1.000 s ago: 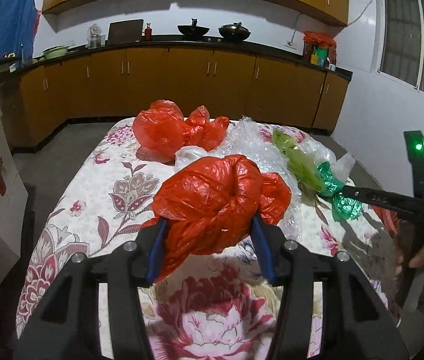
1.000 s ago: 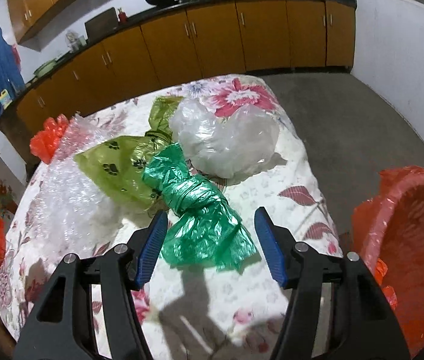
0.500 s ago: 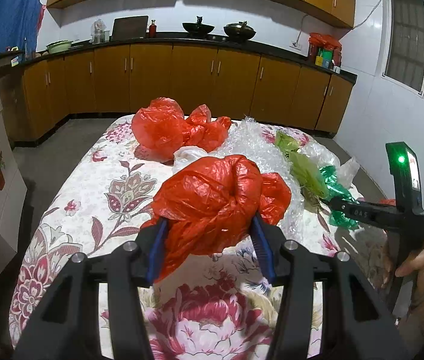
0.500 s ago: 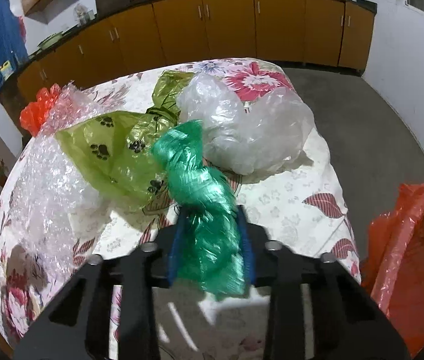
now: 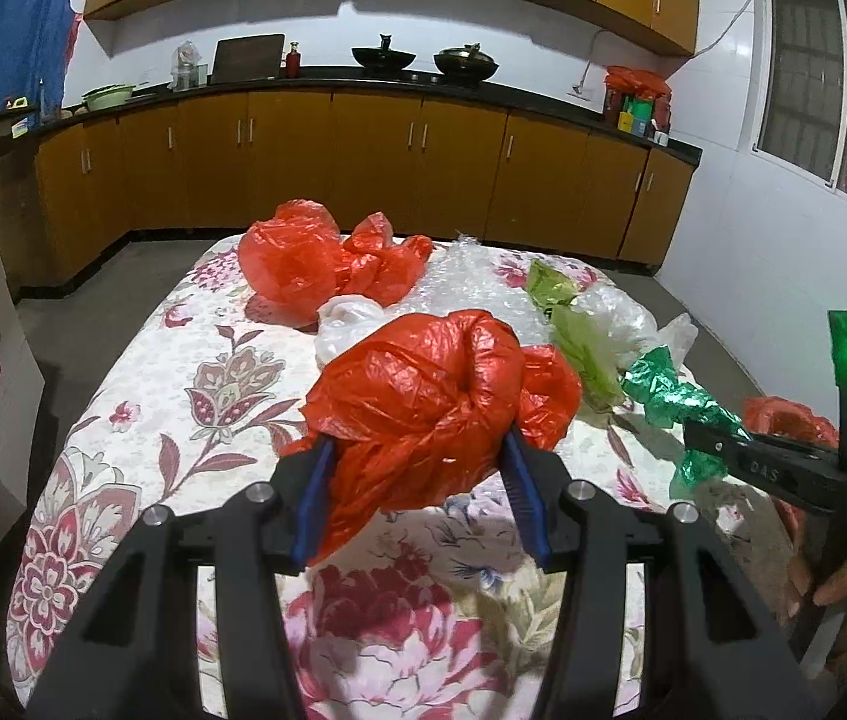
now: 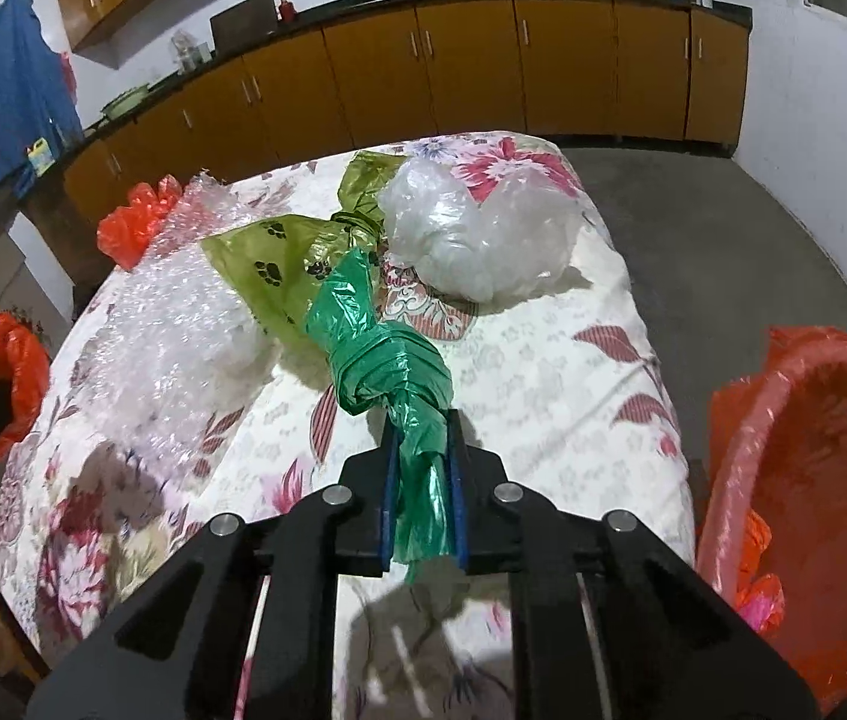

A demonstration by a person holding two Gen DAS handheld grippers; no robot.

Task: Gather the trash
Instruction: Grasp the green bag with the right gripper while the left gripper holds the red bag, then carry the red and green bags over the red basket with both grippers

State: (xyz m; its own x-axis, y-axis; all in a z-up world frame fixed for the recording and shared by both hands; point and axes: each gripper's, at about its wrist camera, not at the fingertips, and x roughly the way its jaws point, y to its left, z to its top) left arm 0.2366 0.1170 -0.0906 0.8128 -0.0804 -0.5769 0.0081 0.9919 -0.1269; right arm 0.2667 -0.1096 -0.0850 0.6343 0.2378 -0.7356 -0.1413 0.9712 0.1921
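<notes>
Gripping a red bag, the left tool hovers level; the right tool pinches a green bag.

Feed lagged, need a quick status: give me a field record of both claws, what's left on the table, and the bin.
left claw: shut on red bag
right claw: shut on green bag
on table: olive paw-print bag, clear bag, bubble wrap, second red bag
bin: red-lined, right of table

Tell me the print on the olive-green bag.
Black paw prints on the olive-green bag; clearest in the right wrist view.
</notes>
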